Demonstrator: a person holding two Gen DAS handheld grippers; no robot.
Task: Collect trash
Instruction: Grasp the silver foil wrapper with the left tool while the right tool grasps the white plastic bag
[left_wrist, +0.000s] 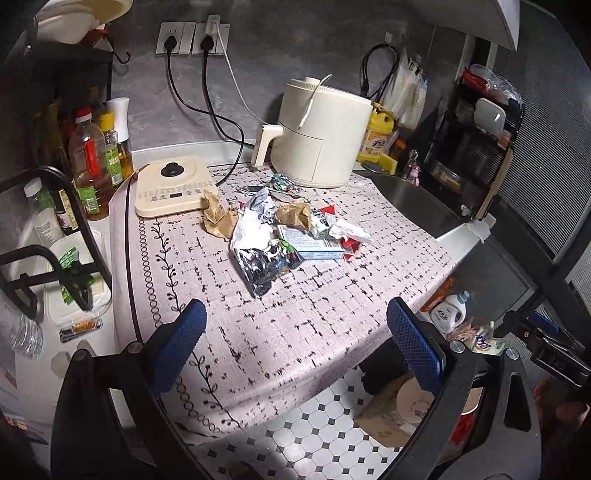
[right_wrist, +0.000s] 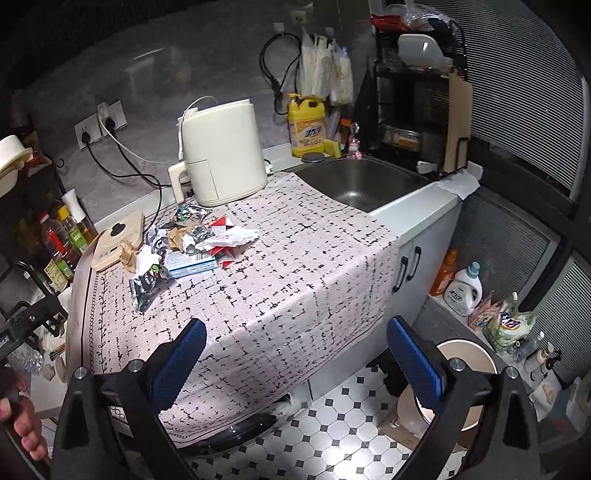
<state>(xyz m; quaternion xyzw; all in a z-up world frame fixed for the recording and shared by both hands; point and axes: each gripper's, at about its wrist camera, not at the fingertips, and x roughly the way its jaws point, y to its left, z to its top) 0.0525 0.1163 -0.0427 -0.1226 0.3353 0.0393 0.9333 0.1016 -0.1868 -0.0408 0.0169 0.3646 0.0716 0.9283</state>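
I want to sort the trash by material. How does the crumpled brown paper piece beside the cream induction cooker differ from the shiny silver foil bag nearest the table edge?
The crumpled brown paper piece is matte and balled up; the shiny silver foil bag is reflective and lies flatter. The paper touches the cream induction cooker; the bag lies apart from it, nearer the grippers. Both lie on the patterned tablecloth, ungripped.

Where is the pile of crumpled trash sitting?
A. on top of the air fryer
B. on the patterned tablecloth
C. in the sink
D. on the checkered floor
B: the trash pile lies on the patterned tablecloth, in front of the cream air fryer and beside the sink.
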